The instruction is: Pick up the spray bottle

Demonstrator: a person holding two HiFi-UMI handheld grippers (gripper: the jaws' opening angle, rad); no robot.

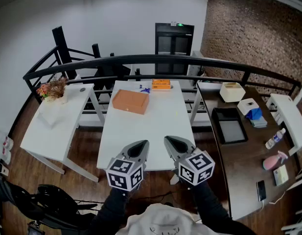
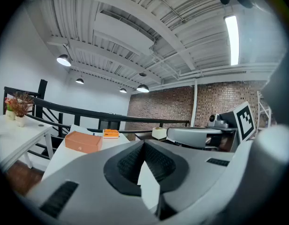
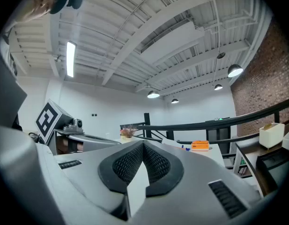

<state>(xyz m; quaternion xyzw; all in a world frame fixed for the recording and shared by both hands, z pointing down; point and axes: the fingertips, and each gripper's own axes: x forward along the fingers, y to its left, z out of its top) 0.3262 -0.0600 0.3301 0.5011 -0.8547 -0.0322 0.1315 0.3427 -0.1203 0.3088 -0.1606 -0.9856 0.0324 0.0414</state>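
A pink spray bottle [image 1: 273, 161] with a white trigger lies on the brown table [image 1: 243, 165] at the far right of the head view. A clear bottle [image 1: 275, 138] with a blue cap lies just beyond it. My left gripper [image 1: 142, 145] and right gripper [image 1: 169, 141] hang side by side over the near edge of the white middle table [image 1: 155, 126], well to the left of both bottles. Both are shut with nothing between the pads, as the left gripper [image 2: 144, 145] and right gripper [image 3: 143, 145] show in their own views. Neither gripper view shows the spray bottle.
An orange-brown box [image 1: 130, 101] and a small orange box [image 1: 161, 84] sit on the middle table. Dried flowers [image 1: 53, 88] stand on a white table at left. A black railing [image 1: 141, 60] runs behind. The brown table holds a black tray [image 1: 230, 125], a white box [image 1: 232, 91], and a phone [image 1: 261, 190].
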